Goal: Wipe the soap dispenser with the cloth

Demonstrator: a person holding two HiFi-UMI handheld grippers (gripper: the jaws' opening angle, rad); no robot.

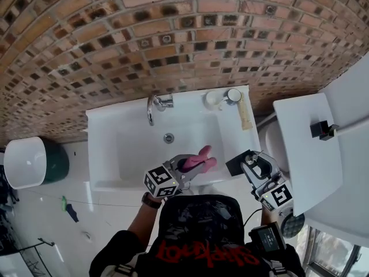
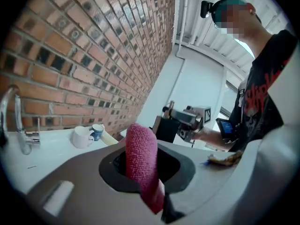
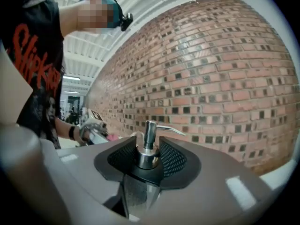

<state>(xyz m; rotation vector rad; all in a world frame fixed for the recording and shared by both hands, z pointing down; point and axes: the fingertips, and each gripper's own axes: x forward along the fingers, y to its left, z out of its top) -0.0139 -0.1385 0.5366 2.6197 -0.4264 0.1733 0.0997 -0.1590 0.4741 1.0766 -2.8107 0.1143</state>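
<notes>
Head view: cloth (image 1: 202,157) is being held by the left gripper (image 1: 188,165) over the sink (image 1: 104,149).
Left gripper view: jaws are being pressed onto the cloth.
Right gripper view: soap dispenser (image 3: 149,136) is being clamped at its neck between the right gripper (image 3: 148,159) jaws.

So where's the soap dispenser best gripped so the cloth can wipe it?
Probably at the chrome collar under the pump, from the side with jaws level. The soap dispenser stands upright, the collar is round and narrow, and the spout juts sideways above it. The right gripper holds it there, leaving pump head and spout clear for the cloth in the left gripper.
</notes>
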